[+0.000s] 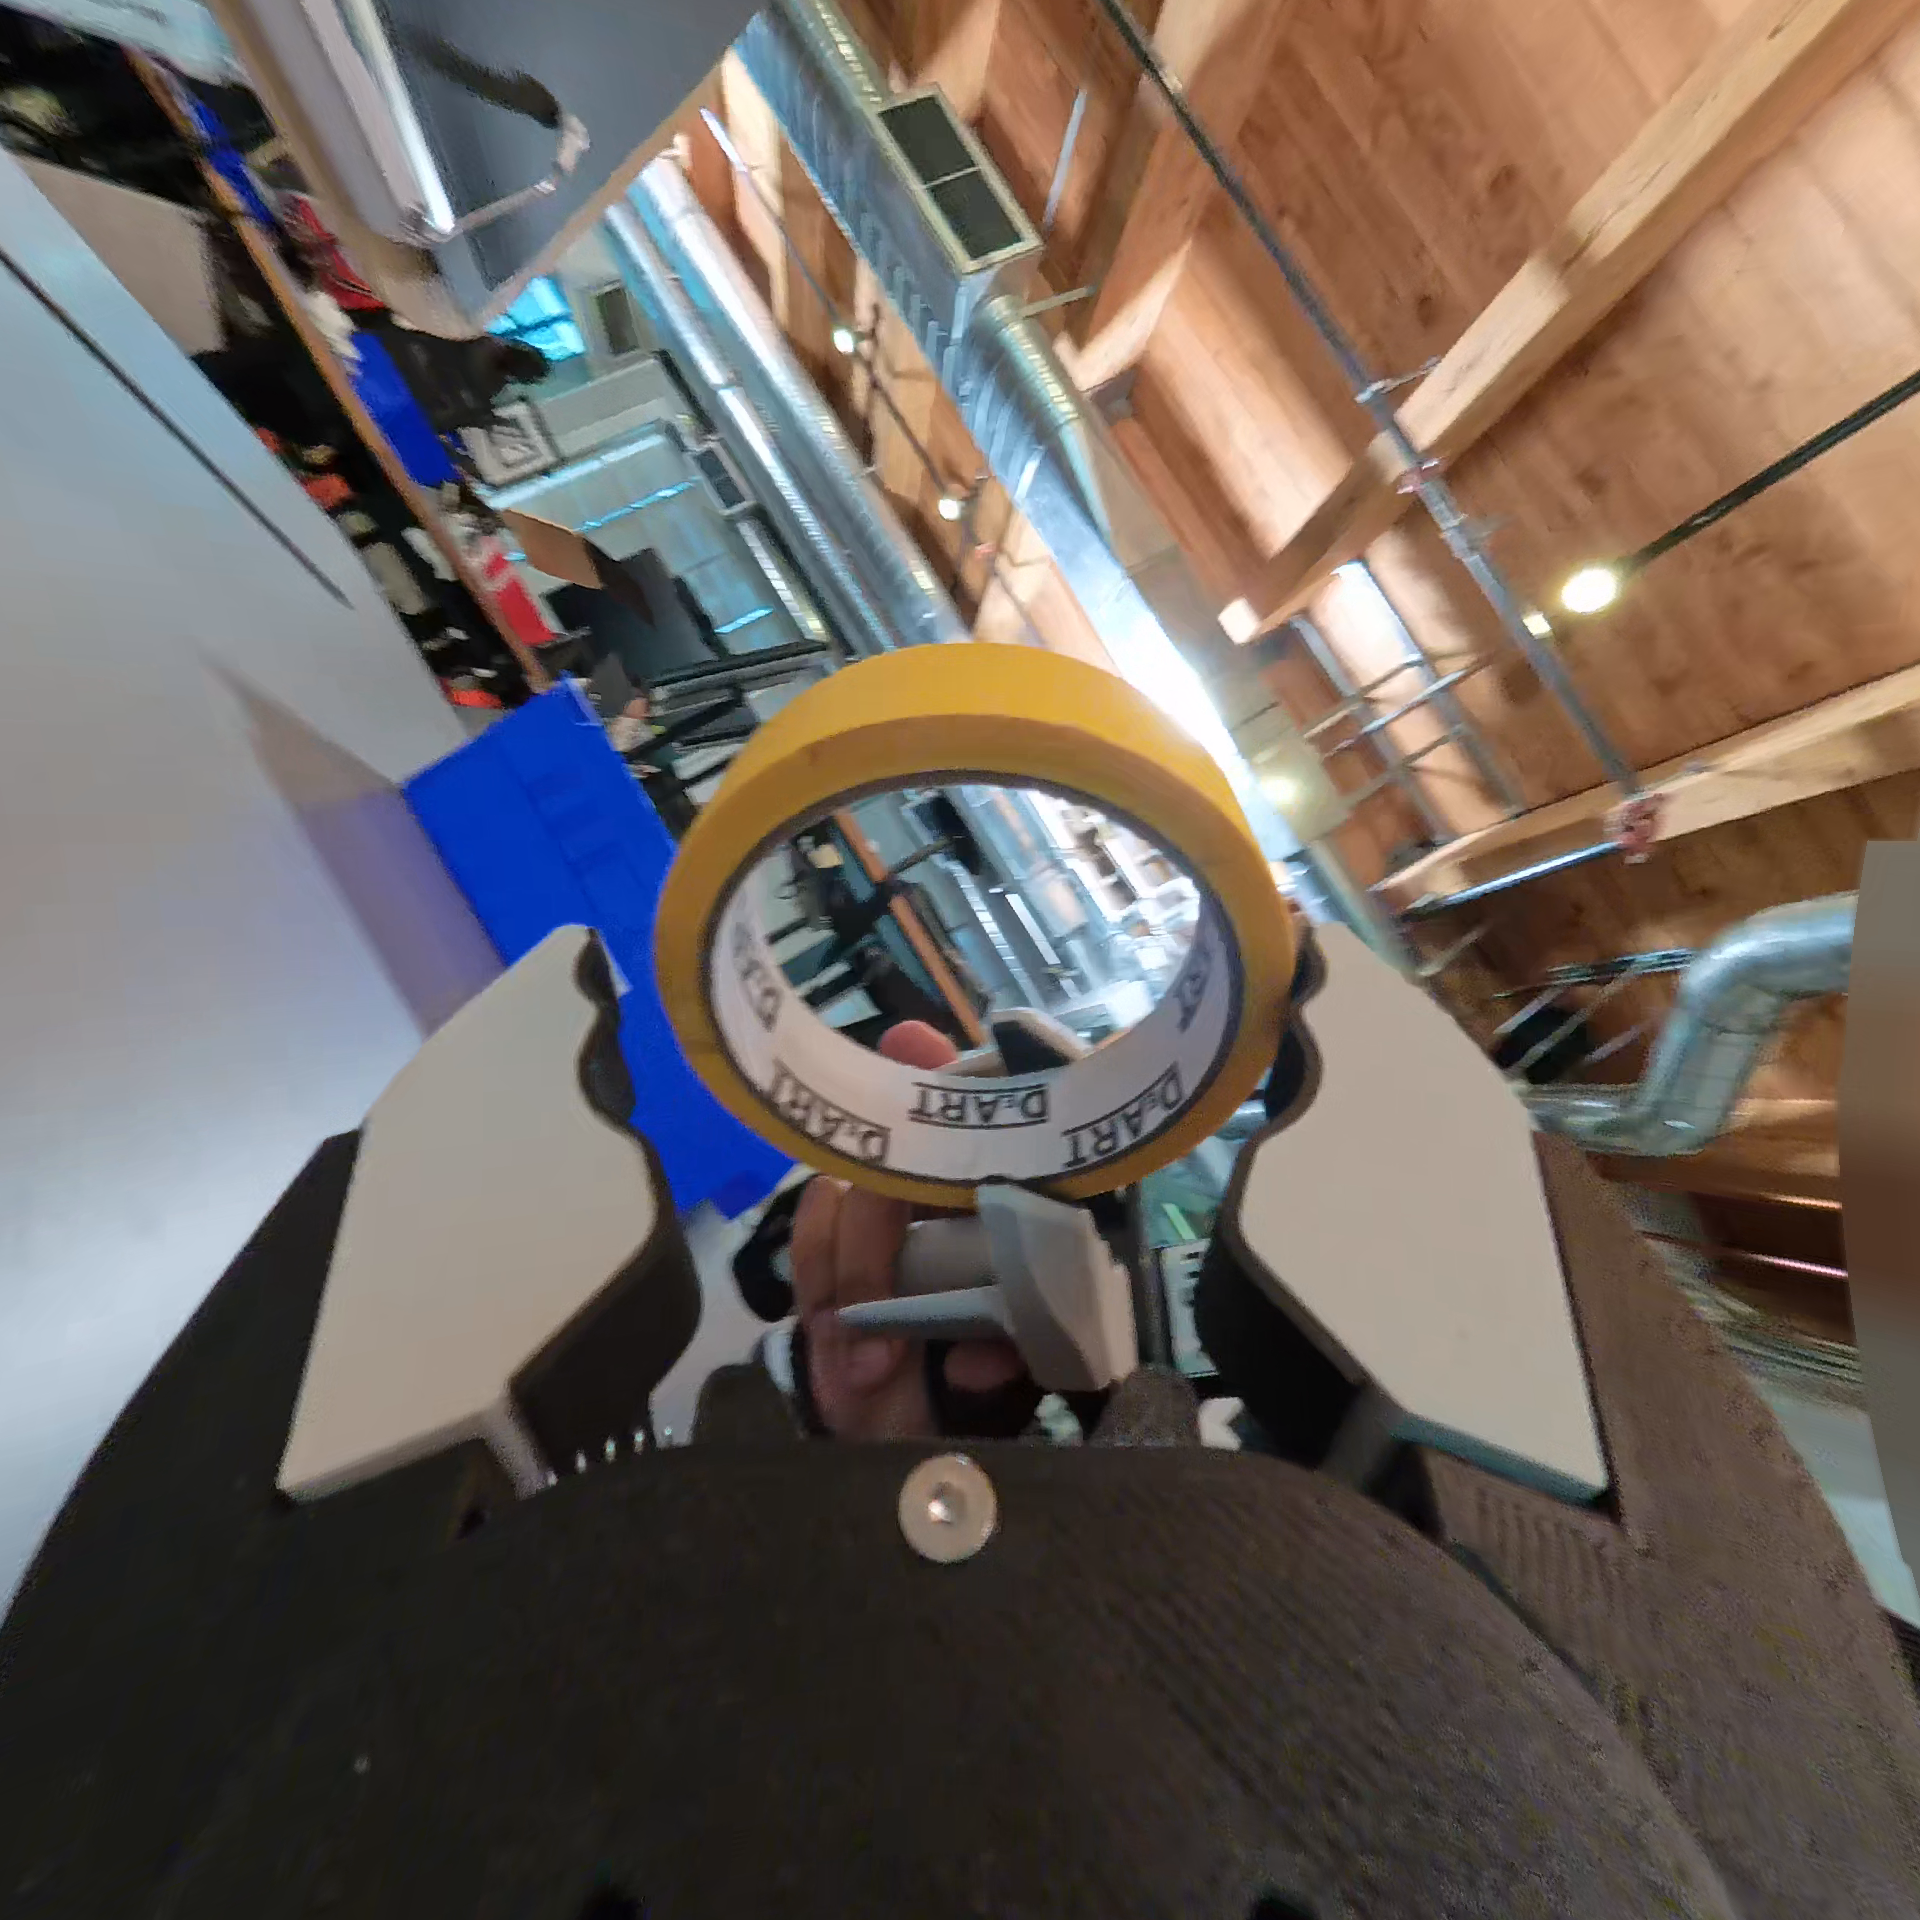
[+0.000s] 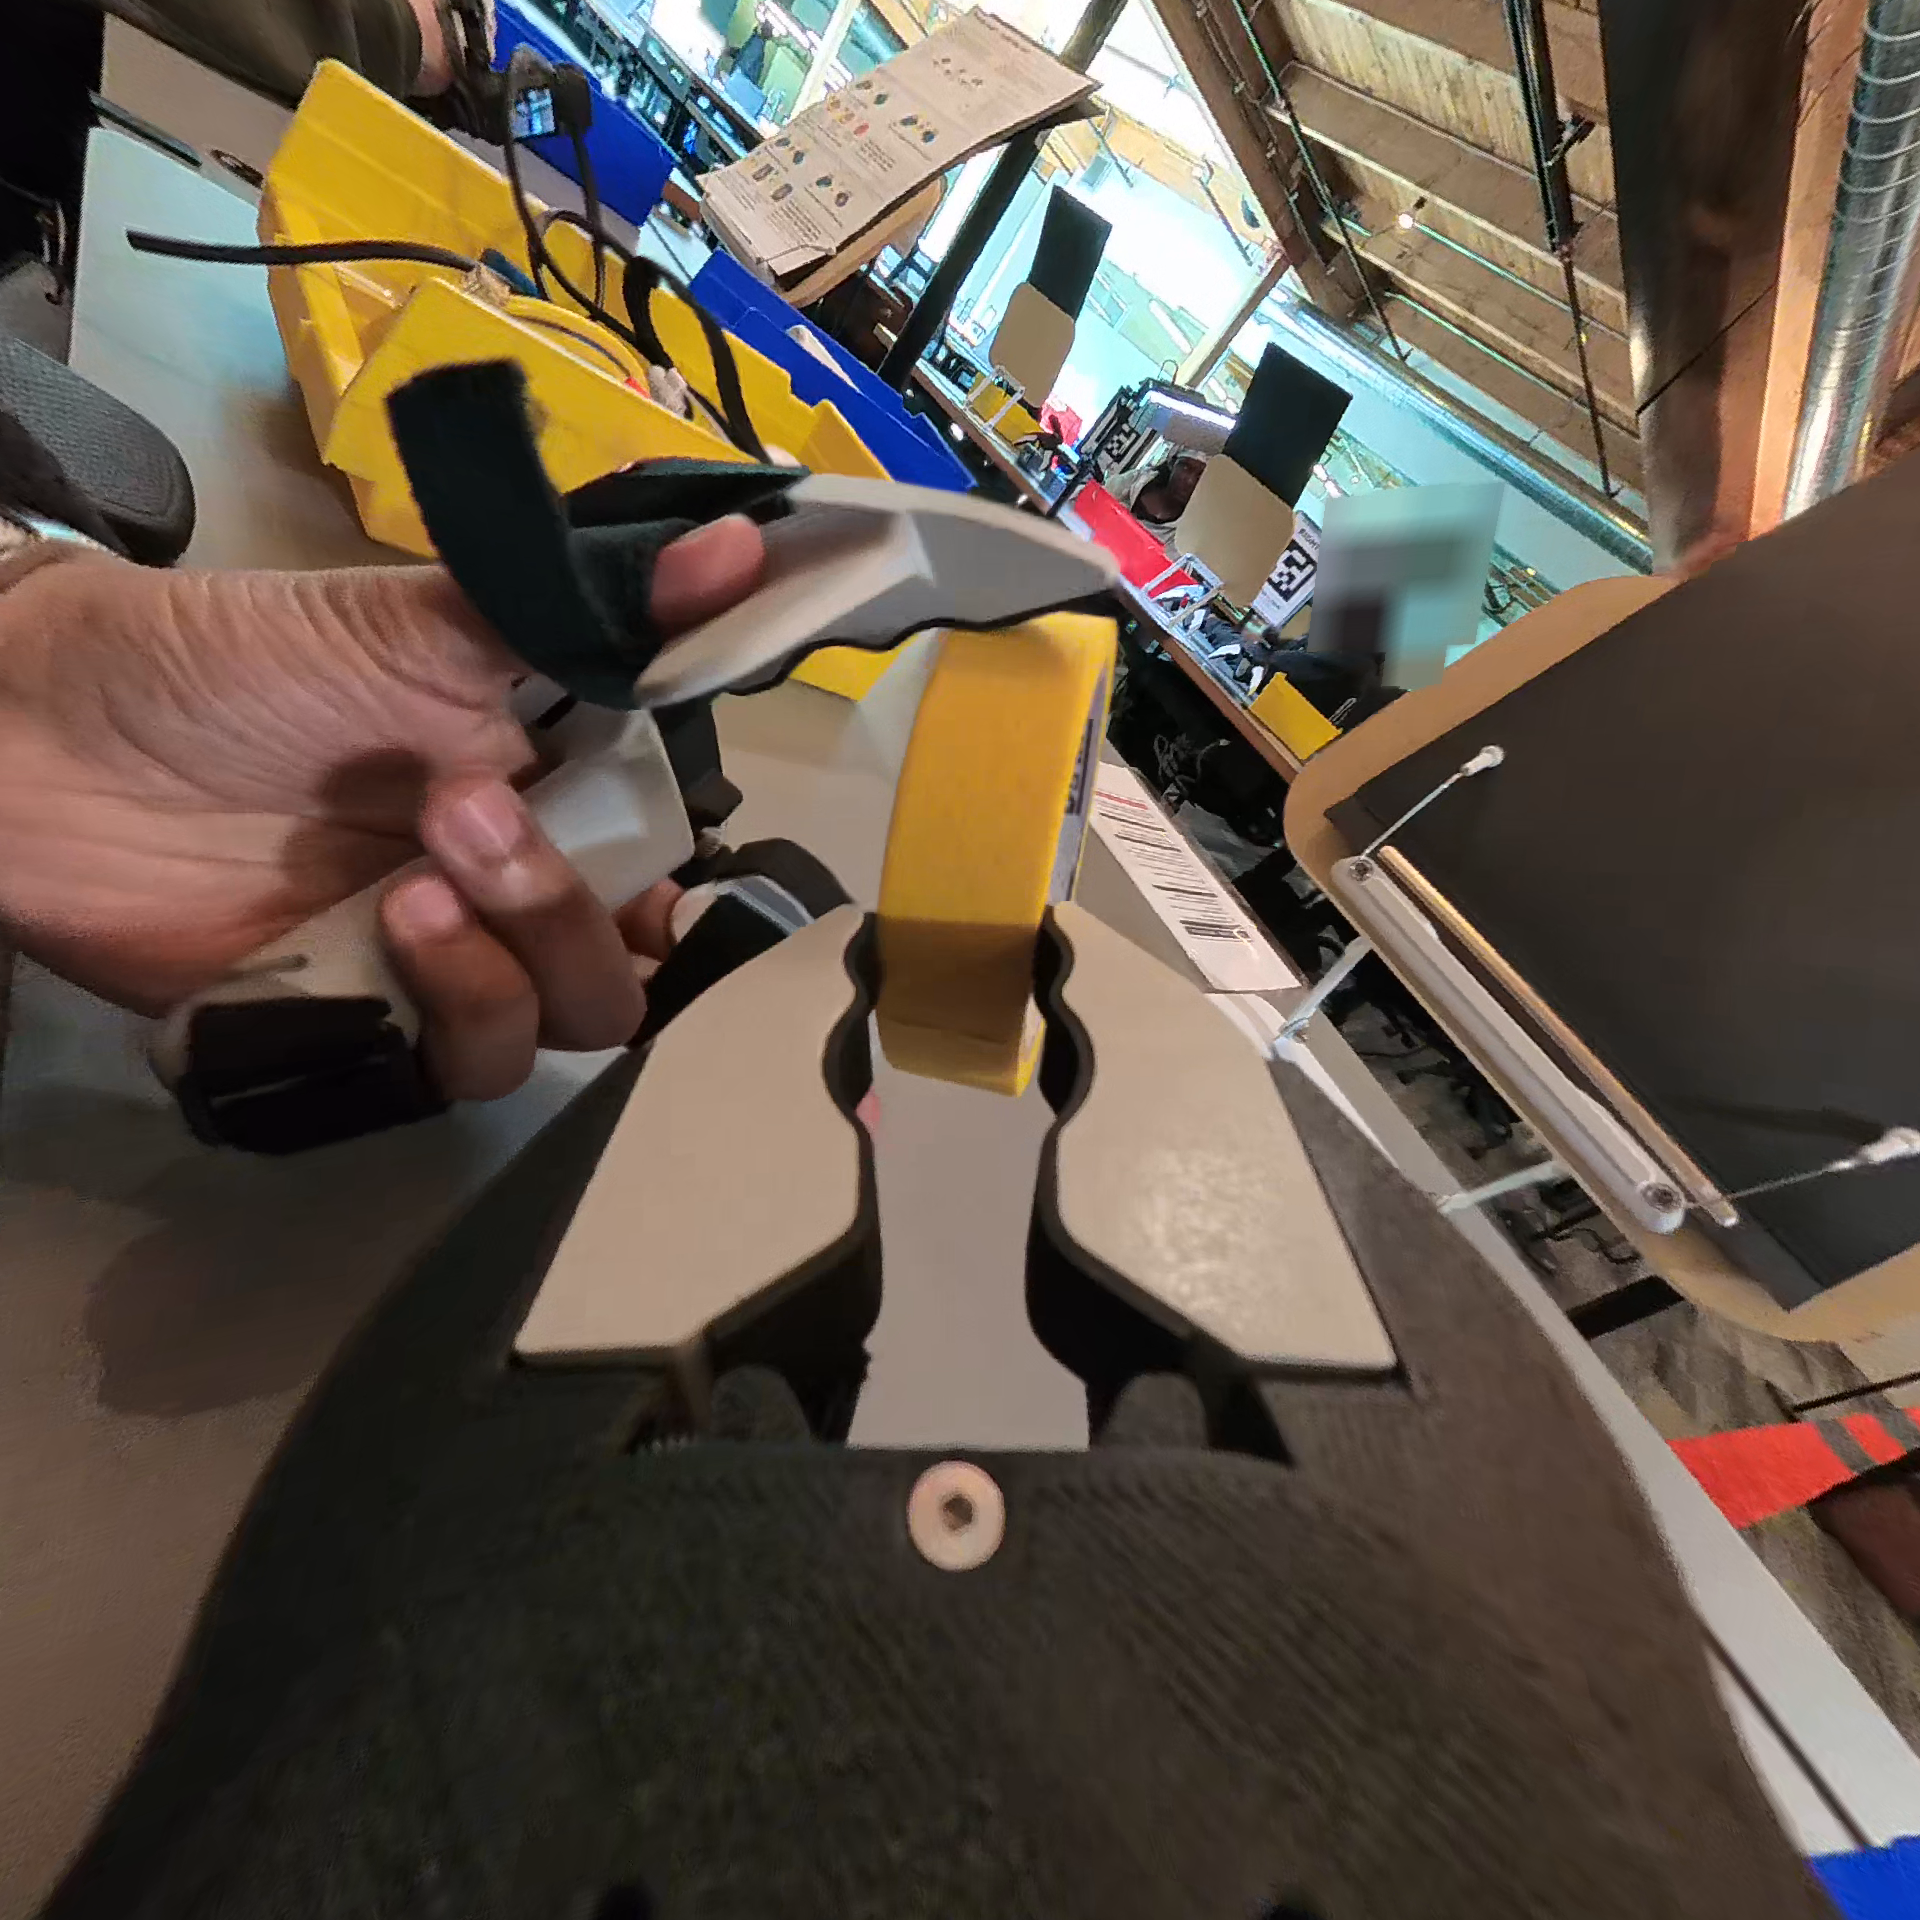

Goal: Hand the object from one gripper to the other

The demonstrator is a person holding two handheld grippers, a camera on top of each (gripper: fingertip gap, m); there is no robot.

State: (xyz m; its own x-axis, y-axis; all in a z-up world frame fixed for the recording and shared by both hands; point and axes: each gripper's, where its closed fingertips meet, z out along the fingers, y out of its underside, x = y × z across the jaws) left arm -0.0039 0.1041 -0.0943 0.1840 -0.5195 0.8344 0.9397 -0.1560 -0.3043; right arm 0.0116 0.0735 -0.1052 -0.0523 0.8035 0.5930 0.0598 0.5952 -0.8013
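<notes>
Gripping the round yellow masking-tape roll edgewise, the right gripper was clenched; the left gripper stood released around it.

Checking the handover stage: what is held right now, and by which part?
The yellow tape roll: the right gripper pinches its flat sides at the lower rim. The left gripper is open around it.

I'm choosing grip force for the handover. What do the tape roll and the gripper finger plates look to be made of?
The tape roll looks like yellow paper masking tape: matte, slightly creped, on a white card-like core. The right gripper finger plates look like smooth grey rigid plastic, probably printed, with black wavy edging, possibly rubber or foam.
</notes>
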